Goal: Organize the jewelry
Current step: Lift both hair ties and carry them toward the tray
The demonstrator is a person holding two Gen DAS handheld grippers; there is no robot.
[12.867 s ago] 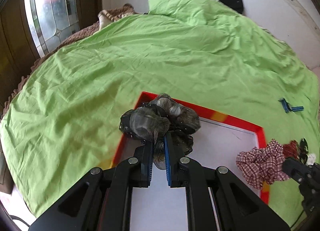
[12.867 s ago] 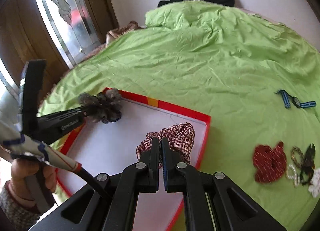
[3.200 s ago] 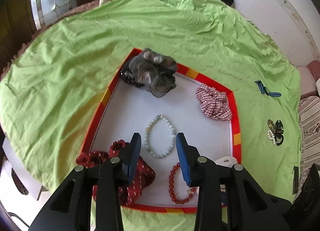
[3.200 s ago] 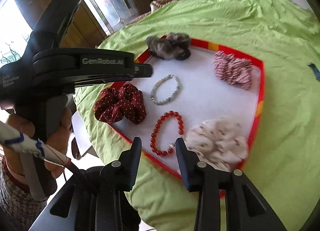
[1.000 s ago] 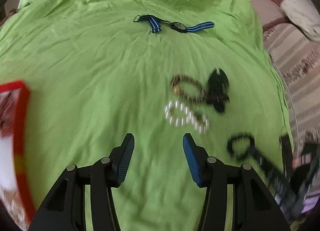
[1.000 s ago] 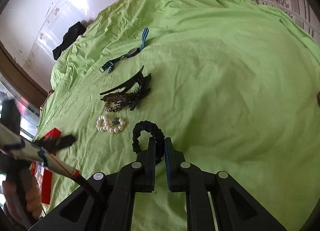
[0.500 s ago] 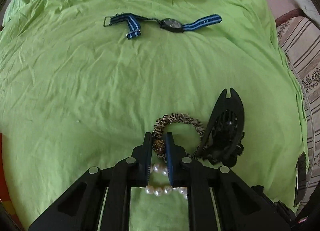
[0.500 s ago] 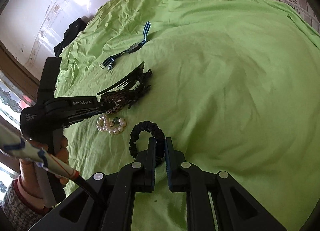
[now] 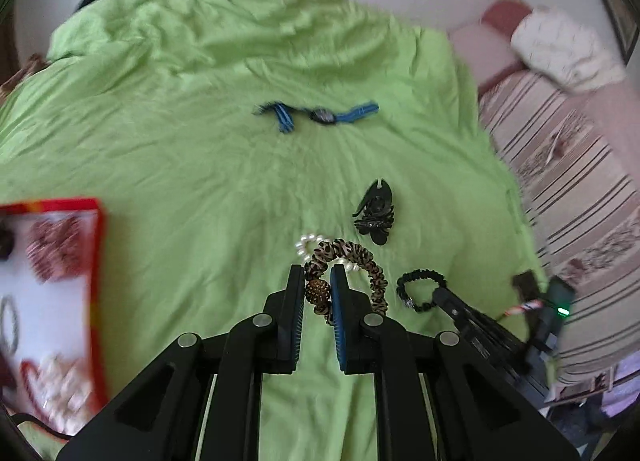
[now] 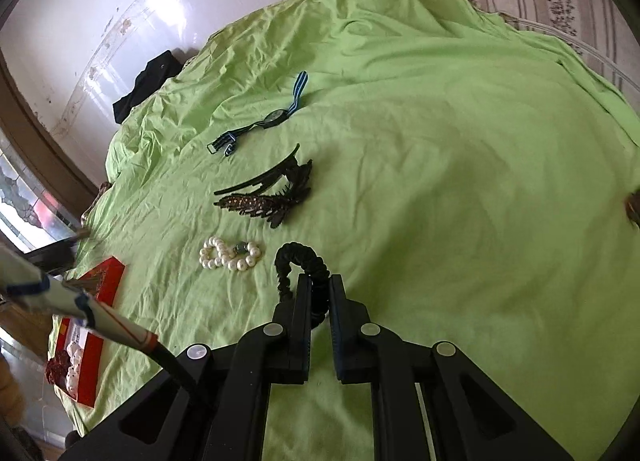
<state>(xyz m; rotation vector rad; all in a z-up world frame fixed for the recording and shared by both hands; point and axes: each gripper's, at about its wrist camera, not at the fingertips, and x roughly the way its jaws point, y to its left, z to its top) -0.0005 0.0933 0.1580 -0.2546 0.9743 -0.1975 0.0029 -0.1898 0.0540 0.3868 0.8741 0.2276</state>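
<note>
Jaws of my left gripper [image 9: 317,293] are pinched on the leopard-print scrunchie [image 9: 362,261], gripping it at its gold bead, above the green bedsheet [image 9: 180,165]. My right gripper [image 10: 318,293] is clamped on the black scrunchie [image 10: 298,257]. Just beside that lies the pearl bracelet [image 10: 230,254], with the black hair clip [image 10: 268,197] beyond it and the blue-striped watch [image 10: 264,117] farther off. I see the red-rimmed tray [image 9: 98,261] at far left.
</note>
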